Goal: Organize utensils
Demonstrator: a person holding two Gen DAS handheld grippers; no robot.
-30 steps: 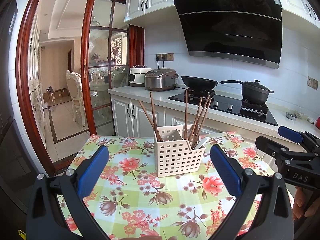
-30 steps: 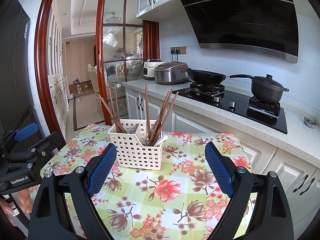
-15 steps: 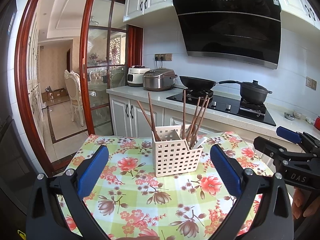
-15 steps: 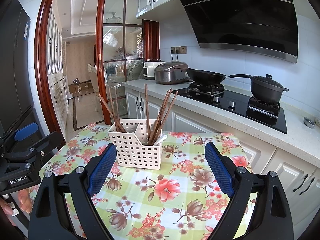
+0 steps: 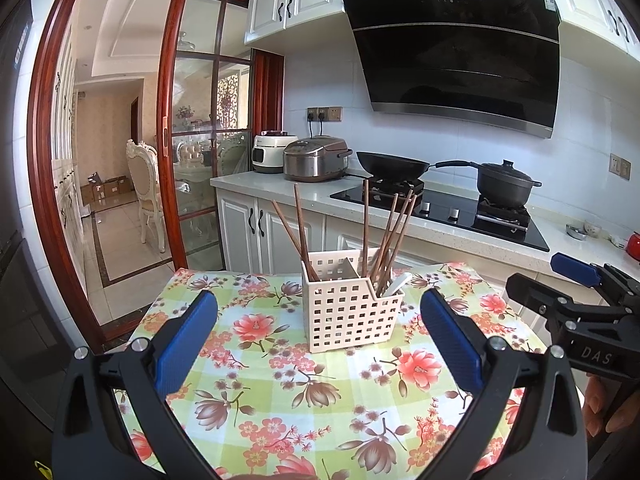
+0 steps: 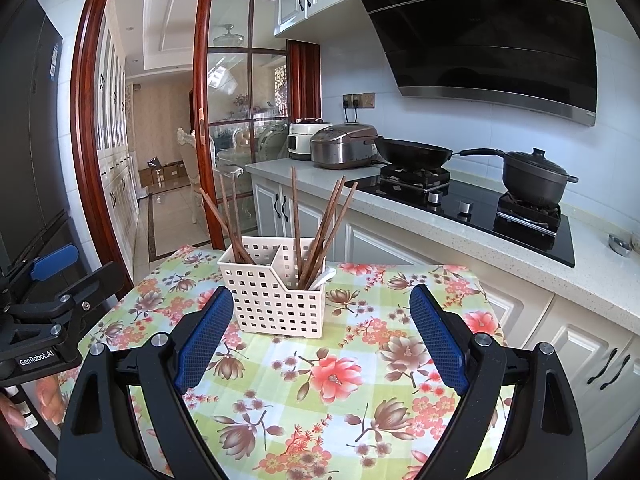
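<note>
The white perforated utensil caddy point(image 5: 352, 312) sits at the table's point(image 5: 256, 404) centre, wooden chopsticks point(image 5: 386, 236) upright inside. At six o'clock, the left gripper point(image 5: 318, 340) and right gripper point(image 6: 322, 332) gape wide, holding nothing.

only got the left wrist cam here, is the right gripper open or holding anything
observer: The right gripper is open, with nothing between its pads.
operator: where's the basket from that side
observer: In the right wrist view the basket sits ahead, left of centre, nearer the left finger.
operator: can you see what's holding my gripper
observer: Yes, a person's hand shows under the left gripper, at that view's lower left edge.
</note>
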